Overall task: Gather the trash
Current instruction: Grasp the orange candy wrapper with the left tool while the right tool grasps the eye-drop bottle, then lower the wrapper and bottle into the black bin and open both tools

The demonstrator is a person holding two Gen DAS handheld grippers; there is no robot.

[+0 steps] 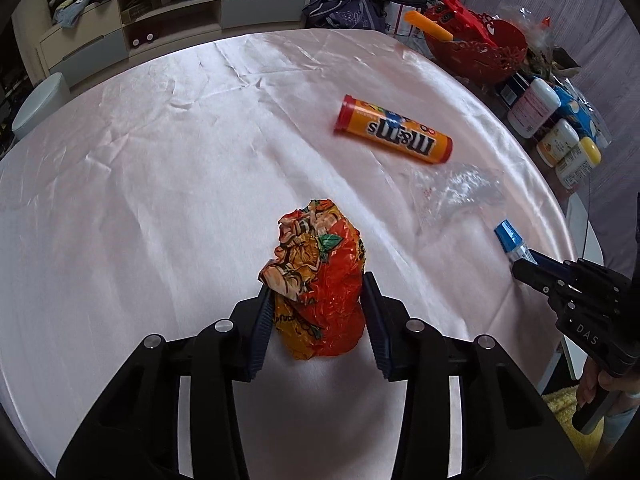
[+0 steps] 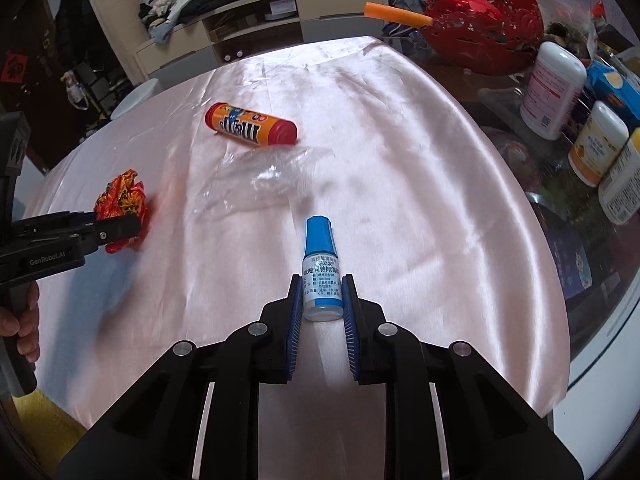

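Observation:
My left gripper (image 1: 316, 284) is shut on a crumpled orange-red wrapper (image 1: 316, 280), held just above the pink tablecloth (image 1: 160, 160); the wrapper also shows in the right wrist view (image 2: 122, 204). My right gripper (image 2: 321, 280) is shut on a small blue-capped dropper bottle (image 2: 321, 276), which also shows in the left wrist view (image 1: 512, 242). An orange M&M's tube (image 1: 394, 130) lies on its side further back; it also shows in the right wrist view (image 2: 250, 124). A clear plastic bag (image 1: 456, 194) lies flat between tube and bottle; it also shows in the right wrist view (image 2: 264, 182).
A red openwork basket (image 1: 476, 46) with an orange stick stands at the table's far right. Several white bottles (image 2: 556, 88) and a blue box crowd the right edge on bare glass. A cabinet (image 1: 168, 12) with piled clothes stands behind the table.

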